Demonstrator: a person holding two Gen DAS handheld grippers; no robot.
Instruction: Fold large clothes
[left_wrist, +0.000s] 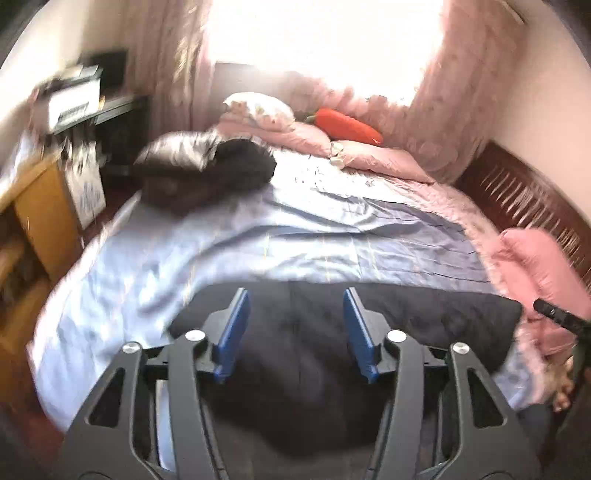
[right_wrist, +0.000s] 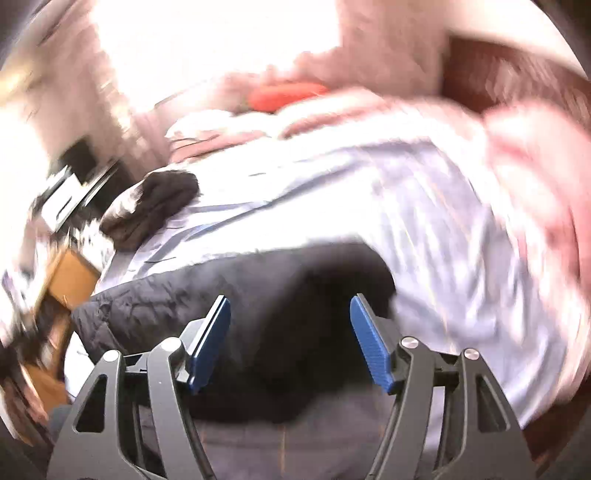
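Dark quilted fabric, a large jacket, lies flattened across the near end of the bed, just under both tools. To fold it well, each side should probably pinch a matching corner or hem, lift evenly, and lay it over without dragging the blue sheet. Left gripper hovers above the garment with jaws spread wide, grasping nothing. Right gripper is likewise wide apart and empty; contact with the cloth cannot be told through the blur.
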